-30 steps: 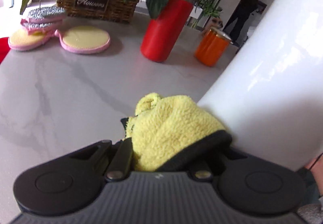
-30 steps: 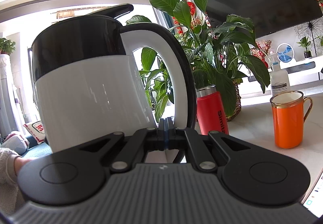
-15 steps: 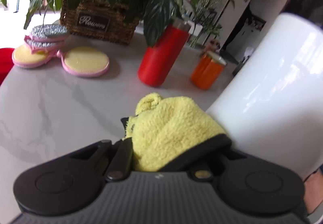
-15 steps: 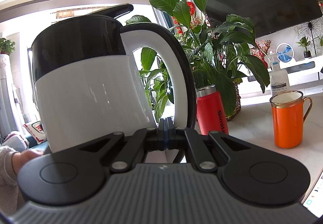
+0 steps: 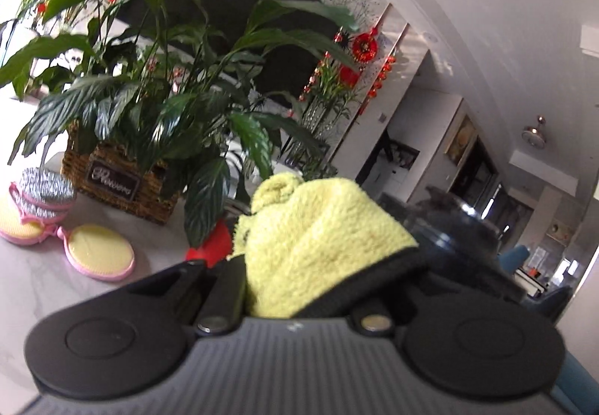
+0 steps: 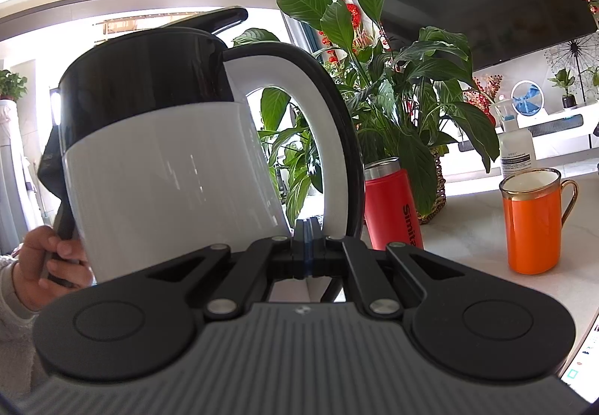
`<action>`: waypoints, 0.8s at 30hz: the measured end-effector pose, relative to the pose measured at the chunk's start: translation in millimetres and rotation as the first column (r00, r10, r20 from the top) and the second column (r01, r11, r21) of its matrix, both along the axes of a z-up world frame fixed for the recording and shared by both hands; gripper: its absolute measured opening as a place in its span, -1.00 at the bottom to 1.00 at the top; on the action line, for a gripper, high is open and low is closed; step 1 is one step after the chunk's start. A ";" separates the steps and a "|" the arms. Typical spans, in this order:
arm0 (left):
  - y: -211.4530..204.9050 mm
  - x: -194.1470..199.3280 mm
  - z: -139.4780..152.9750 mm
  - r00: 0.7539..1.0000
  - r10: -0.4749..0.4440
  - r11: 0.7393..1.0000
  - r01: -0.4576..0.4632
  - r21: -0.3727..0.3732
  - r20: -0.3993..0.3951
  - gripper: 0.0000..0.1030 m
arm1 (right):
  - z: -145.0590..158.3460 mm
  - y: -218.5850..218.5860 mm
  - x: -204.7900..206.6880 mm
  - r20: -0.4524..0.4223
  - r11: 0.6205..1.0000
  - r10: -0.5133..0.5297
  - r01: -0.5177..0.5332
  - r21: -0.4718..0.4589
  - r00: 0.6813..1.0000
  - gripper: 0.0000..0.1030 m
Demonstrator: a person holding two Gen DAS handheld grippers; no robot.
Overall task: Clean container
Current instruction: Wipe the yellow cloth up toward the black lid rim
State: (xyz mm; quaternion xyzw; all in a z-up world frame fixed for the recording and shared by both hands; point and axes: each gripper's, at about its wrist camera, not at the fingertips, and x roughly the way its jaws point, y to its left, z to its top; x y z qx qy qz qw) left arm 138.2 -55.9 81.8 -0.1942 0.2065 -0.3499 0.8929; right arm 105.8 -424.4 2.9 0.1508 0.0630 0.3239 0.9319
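- Your left gripper (image 5: 299, 265) hides its own fingertips under the fluffy yellow cloth with a black edge (image 5: 318, 246) that it clamps; you see only a blurred dark top of the white-bodied, black-topped electric kettle (image 6: 168, 167) behind that cloth
- Your right gripper (image 6: 307, 246) has its fingers pressed together at the foot of the kettle's white loop handle (image 6: 318, 108); the pads meet so tightly that you cannot tell whether any of the handle sits between them
- At the kettle's far side, your hand (image 6: 52, 265) on the other gripper's grip is partly cut off
- The pale marbled countertop (image 5: 45, 276) carries a wicker planter of broad green leaves (image 5: 123, 186), round pink-rimmed yellow scrub pads (image 5: 99, 252), a red steel-topped flask (image 6: 393, 205) and an orange gold-rimmed mug (image 6: 533, 224); a dark wall screen (image 6: 486, 3) hangs behind
- Compared with a second ago, your left view has swung upward: the white kettle wall no longer fills its right side, and the room's ceiling shows instead; your right view is unchanged
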 end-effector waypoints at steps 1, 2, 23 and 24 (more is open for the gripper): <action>-0.5 4.4 -5.6 1.000 -0.005 1.000 0.005 0.021 -0.028 -0.86 | -0.2 -0.1 0.1 0.001 1.000 0.001 -0.001 0.000 1.000 -0.96; -1.3 8.7 -11.4 0.998 -0.008 0.999 0.011 0.043 -0.056 -0.86 | -0.5 -0.2 0.0 0.001 1.000 0.001 -0.001 0.001 1.000 -0.96; -27.6 27.1 -94.9 0.965 0.057 0.876 0.076 0.476 -0.258 -0.86 | -2.8 -0.3 0.7 -0.006 1.000 0.001 -0.001 0.018 1.000 -0.97; -23.2 24.7 -91.2 0.968 0.044 0.890 0.075 0.449 -0.249 -0.86 | -2.9 -0.7 1.2 -0.012 1.000 0.002 -0.002 0.025 1.000 -0.96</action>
